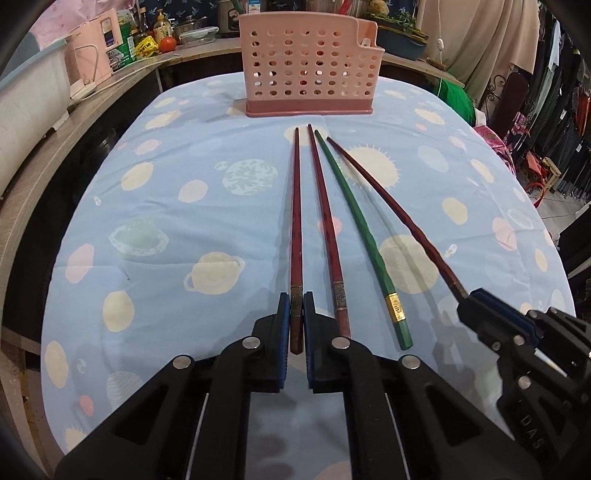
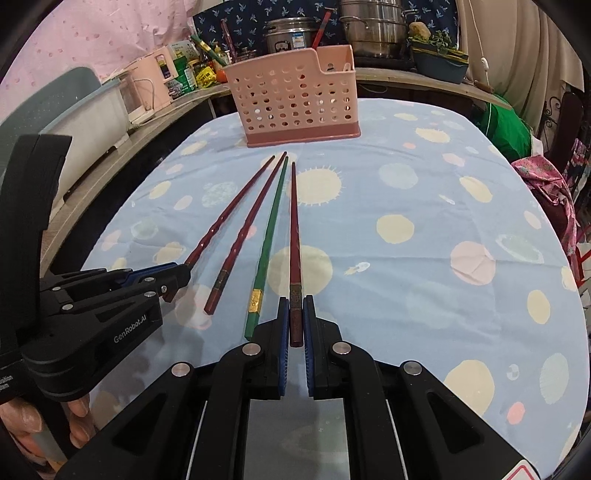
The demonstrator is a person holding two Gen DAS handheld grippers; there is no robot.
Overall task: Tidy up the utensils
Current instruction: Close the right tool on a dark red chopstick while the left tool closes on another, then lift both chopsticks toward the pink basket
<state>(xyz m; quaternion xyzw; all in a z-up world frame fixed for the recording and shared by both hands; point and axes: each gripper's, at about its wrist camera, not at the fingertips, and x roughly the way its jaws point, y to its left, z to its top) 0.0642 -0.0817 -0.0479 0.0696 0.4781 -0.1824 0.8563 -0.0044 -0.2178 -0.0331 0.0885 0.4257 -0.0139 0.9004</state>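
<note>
Three red chopsticks and a green chopstick point(image 1: 358, 229) lie side by side on the blue planet-print tablecloth point(image 1: 147, 206), tips toward a pink perforated utensil basket point(image 1: 310, 62) at the far edge. My left gripper point(image 1: 296, 299) is shut on the thick end of the leftmost red chopstick point(image 1: 296, 221). My right gripper point(image 2: 295, 302) is shut on the rightmost red chopstick point(image 2: 294, 229), whose near end sits slightly above the cloth. Each gripper shows in the other's view, the right gripper point(image 1: 467, 299) and the left gripper point(image 2: 183, 273). The middle red chopstick point(image 2: 243, 232) and the green chopstick point(image 2: 271, 229) lie free.
A wooden counter point(image 1: 55, 147) runs along the left with a pink kettle point(image 1: 88, 55), bottles and a tomato. Metal pots point(image 2: 373, 29) stand behind the basket point(image 2: 291, 99). Green and pink cloth point(image 2: 506, 125) hangs off the table's right side. A person's fingers point(image 2: 79, 410) show at lower left.
</note>
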